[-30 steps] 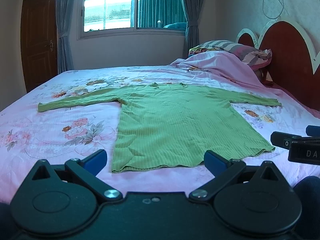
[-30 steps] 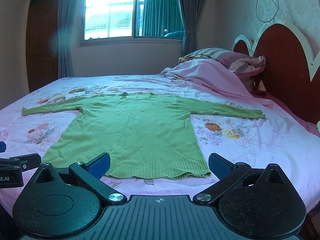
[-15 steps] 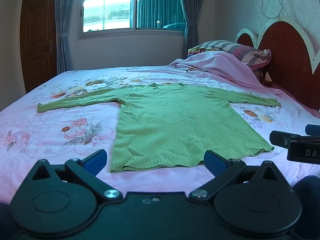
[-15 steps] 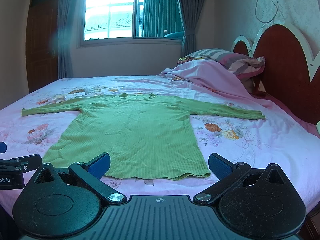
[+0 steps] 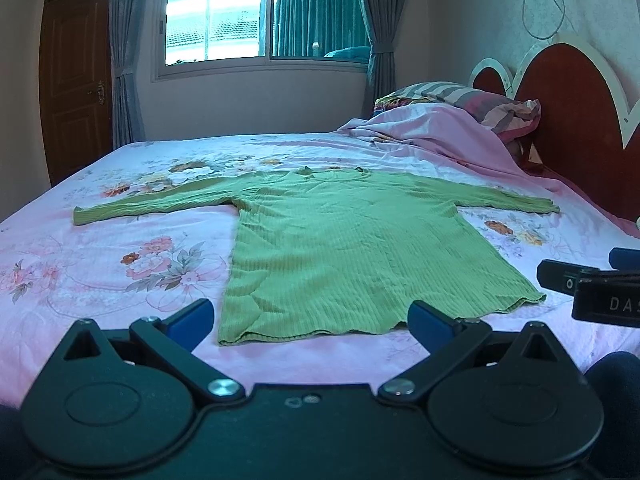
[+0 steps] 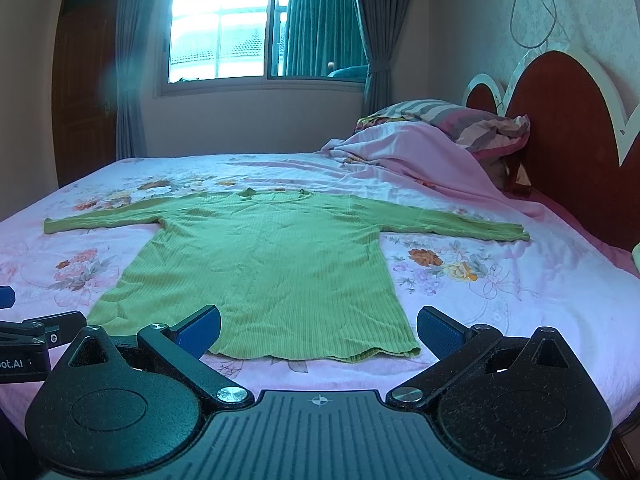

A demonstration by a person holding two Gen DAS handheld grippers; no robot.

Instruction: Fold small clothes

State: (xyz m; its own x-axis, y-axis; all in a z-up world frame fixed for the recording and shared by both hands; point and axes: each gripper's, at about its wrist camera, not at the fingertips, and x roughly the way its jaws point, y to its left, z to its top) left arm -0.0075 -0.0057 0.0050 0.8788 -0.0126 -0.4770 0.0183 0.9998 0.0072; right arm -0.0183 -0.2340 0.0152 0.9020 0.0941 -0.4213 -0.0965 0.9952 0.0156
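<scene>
The green ribbed long-sleeved knit top [image 5: 340,248] lay spread flat on the bed, front down or up I could not tell, both sleeves stretched straight out to the sides and the neckline pointing toward the far window [image 5: 264,12]. Its wavy hem sat closest to the cameras, near the bed's front edge. Under it ran the pink floral bedsheet [image 5: 120,264], smooth around the garment. Off to the right, a crumpled pink blanket [image 5: 432,132] was heaped against a striped pillow [image 5: 472,100], with the red heart-shaped wooden headboard [image 5: 572,120] behind them. The left hand-held gripper [image 5: 310,316] hovered just short of the hem, its blue-padded fingers [image 5: 192,318] spread wide apart and holding nothing. The right hand-held gripper [image 6: 318,330] hung beside it at the same edge, fingers [image 6: 438,332] likewise wide apart and empty, the hem showing between them. Grey curtains [image 6: 376,32] framed the window, and a brown wooden door [image 5: 74,80] stood at the far left.
</scene>
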